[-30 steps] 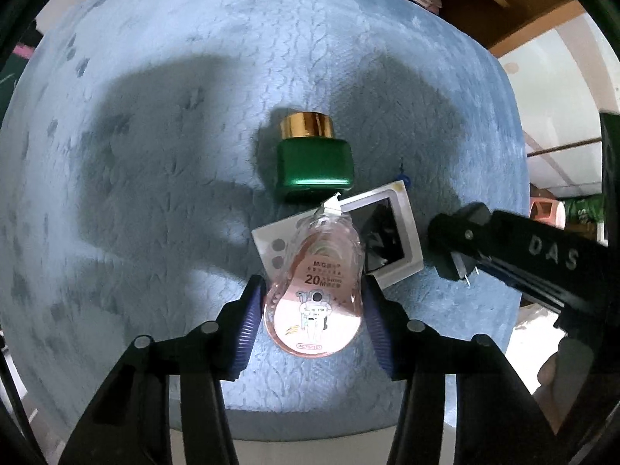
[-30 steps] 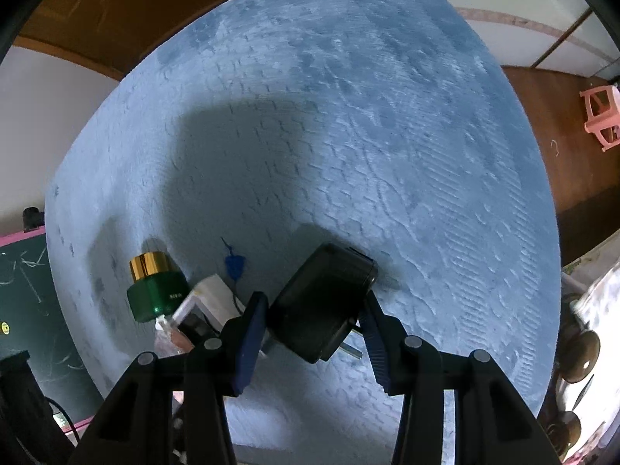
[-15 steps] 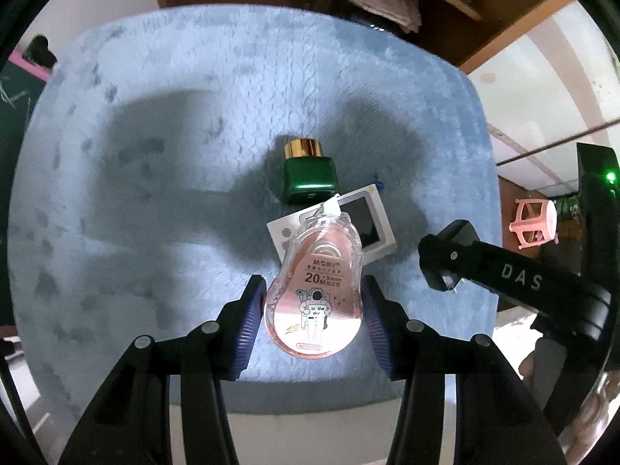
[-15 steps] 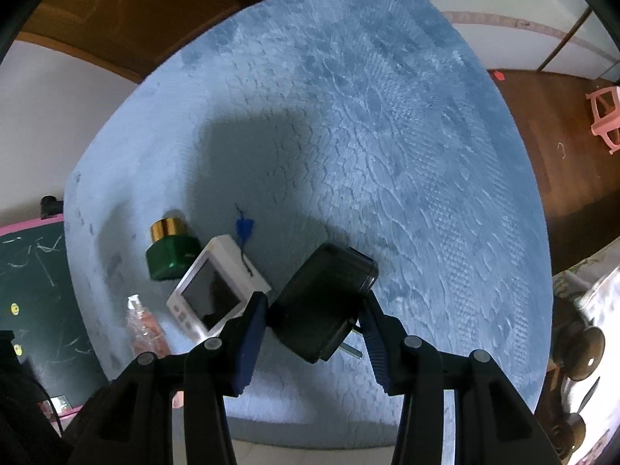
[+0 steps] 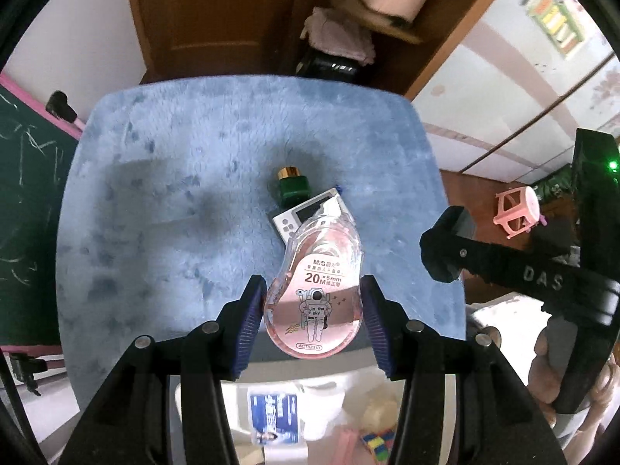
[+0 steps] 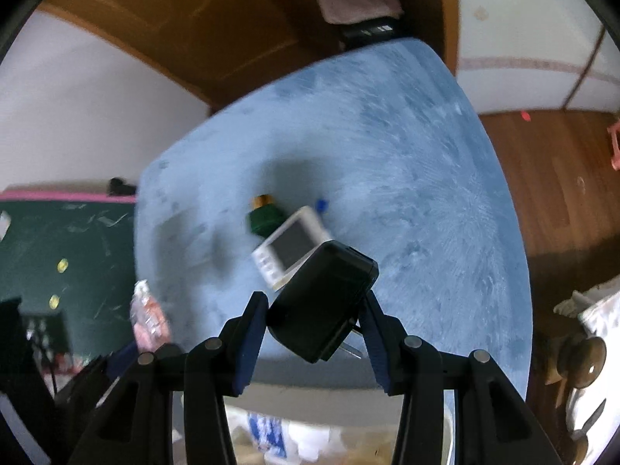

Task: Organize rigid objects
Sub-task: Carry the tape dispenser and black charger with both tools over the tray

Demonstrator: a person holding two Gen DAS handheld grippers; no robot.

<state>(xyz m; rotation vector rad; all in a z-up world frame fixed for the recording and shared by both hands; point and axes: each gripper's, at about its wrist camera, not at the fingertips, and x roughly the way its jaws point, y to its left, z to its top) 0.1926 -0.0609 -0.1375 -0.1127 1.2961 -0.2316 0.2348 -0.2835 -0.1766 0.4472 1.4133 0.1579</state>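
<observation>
The left gripper (image 5: 313, 312) pinches a pink correction-tape dispenser (image 5: 316, 290) between its blue pads, held in the air over the near edge of the blue mat (image 5: 162, 201). The right gripper (image 6: 314, 323) is clamped on a black plug adapter (image 6: 323, 304) — prongs pointing down to the right. On the mat lie a green bottle (image 5: 293, 190) and, touching its near side, a white screen device (image 6: 288, 246).

I see blue plush-covered desk (image 5: 155, 201); green bottle (image 5: 294, 190) at centre, white screen device (image 5: 306, 215) touching at its 5 o'clock.
</observation>
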